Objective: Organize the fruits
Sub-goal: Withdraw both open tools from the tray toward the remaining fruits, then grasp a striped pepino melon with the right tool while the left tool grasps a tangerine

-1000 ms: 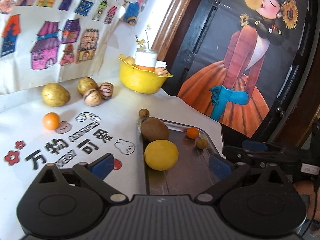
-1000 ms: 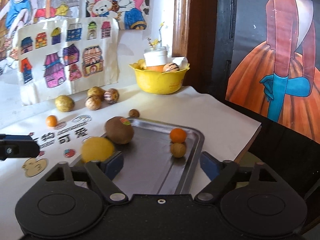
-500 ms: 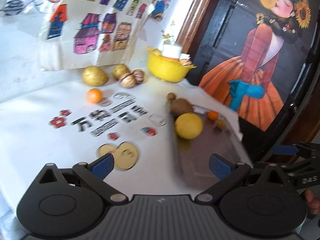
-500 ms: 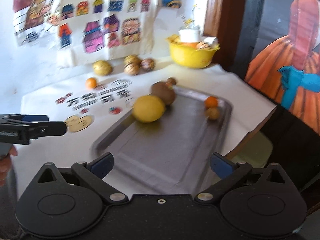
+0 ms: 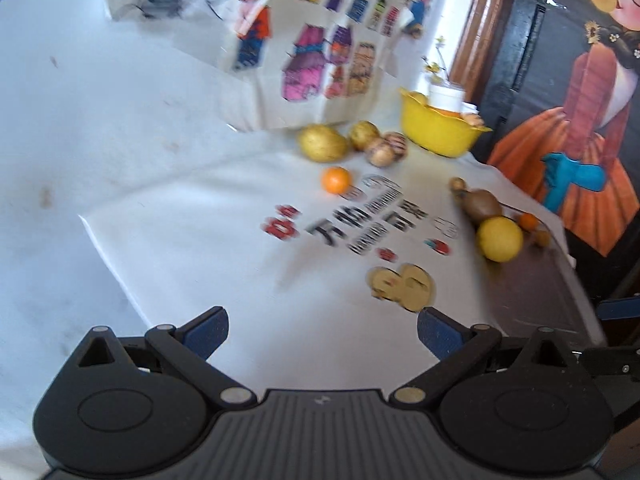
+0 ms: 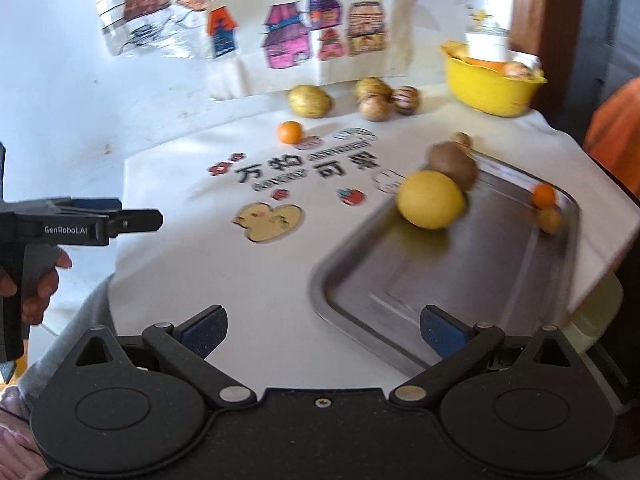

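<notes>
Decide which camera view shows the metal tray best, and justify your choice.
The right wrist view: the metal tray fills the right half there, its rim, floor and near corner traceable. In the left wrist view the metal tray appears only as a dark, blurred wedge at the right edge, seen edge-on.

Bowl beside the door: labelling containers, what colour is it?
Yellow bowl; clearest in the right wrist view.
</notes>
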{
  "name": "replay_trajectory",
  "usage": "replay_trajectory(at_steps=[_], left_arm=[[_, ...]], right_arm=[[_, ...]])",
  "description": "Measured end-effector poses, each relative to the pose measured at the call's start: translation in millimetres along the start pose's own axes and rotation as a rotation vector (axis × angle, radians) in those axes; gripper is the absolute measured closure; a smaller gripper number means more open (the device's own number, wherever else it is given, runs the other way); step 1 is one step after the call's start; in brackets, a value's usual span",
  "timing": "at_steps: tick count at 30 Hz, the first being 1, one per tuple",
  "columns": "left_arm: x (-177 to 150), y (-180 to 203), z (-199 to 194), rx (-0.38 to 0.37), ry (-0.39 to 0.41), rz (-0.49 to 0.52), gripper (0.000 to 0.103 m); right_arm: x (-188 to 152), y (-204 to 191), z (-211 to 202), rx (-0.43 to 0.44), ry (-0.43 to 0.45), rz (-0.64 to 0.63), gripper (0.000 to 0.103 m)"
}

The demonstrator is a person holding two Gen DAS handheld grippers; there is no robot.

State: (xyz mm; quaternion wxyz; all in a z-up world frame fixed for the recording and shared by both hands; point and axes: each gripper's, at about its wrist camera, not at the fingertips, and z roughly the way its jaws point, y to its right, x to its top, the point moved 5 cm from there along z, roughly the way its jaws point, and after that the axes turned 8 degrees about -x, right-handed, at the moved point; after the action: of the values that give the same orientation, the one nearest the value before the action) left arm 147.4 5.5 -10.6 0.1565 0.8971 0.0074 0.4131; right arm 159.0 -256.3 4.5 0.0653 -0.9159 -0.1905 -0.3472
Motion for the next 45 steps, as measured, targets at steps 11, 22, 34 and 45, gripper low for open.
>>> replay_trajectory(at_steps=[11, 22, 34, 45], left_arm=[[30, -29, -11, 0.072, 0.034, 0.048, 0.0], [52, -20, 37, 0.032, 0.042, 0.109, 0.0], [83, -9, 109, 0.031, 0.058, 0.279, 0.0], [95, -3, 159, 0.013, 0.043, 0.323, 0.0]], right_arm=[[74, -31, 20, 0.069, 0.003, -0.067, 0.001], [157, -3, 69, 0.028, 0.007, -0.008, 0.001], [234, 28, 179, -0.05, -0.053, 0.144, 0.001], [259, 31, 246, -0.07, -0.041, 0.121, 0.002]])
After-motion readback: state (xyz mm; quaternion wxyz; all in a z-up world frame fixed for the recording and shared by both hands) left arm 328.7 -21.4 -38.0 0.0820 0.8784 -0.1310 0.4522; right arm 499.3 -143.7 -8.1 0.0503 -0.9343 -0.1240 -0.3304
